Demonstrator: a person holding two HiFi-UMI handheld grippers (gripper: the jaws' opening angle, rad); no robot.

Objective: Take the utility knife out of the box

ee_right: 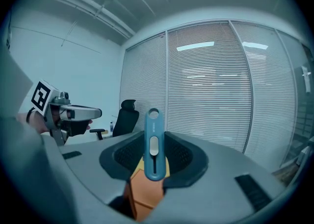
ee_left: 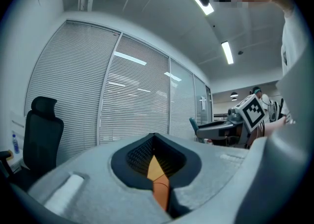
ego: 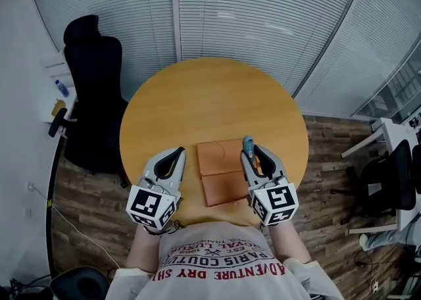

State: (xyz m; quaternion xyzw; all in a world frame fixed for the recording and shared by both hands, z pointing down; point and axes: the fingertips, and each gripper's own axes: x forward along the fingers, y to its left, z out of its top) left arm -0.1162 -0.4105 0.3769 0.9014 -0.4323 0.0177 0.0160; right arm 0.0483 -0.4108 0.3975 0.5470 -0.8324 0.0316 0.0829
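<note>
A flat orange-brown box [ego: 220, 172] lies near the front of the round wooden table [ego: 210, 95]. My right gripper [ego: 253, 150] hovers at the box's right edge, shut on a blue utility knife [ego: 248, 142]. In the right gripper view the knife [ee_right: 153, 144] stands upright between the jaws, its hanging loop on top and its slider facing the camera, with the box [ee_right: 144, 193] below it. My left gripper [ego: 179, 152] hangs just left of the box, tips together with nothing between them. Through its jaw hollow, in the left gripper view, a strip of the box [ee_left: 159, 188] shows.
A black office chair [ego: 92, 95] stands left of the table, next to a water bottle [ego: 61, 88] on a side shelf. Slatted glass walls close off the back. A white desk [ego: 395, 134] and another chair stand at the right, on the wood floor.
</note>
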